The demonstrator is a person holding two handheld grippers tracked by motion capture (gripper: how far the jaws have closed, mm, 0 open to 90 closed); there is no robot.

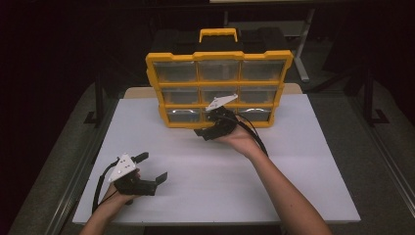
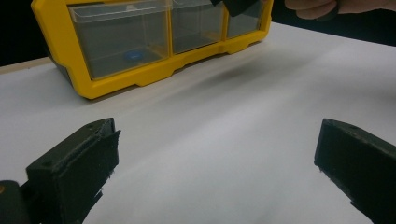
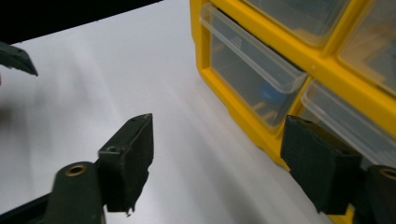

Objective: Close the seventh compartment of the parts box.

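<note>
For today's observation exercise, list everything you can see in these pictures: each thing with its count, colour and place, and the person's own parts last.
Yellow plastic organiser case with black carry handle: one, upright at the table's far middle.
Clear plastic drawers: nine, three rows of three in the case front.
Small blue item: one, inside the bottom-left drawer.
White table: one, under everything.
Left gripper: one, black, near left, jaws apart, empty.
Right gripper: one, black, at the bottom drawer row, jaws apart.
Left hand, right hand: one each, holding the grippers.
</note>
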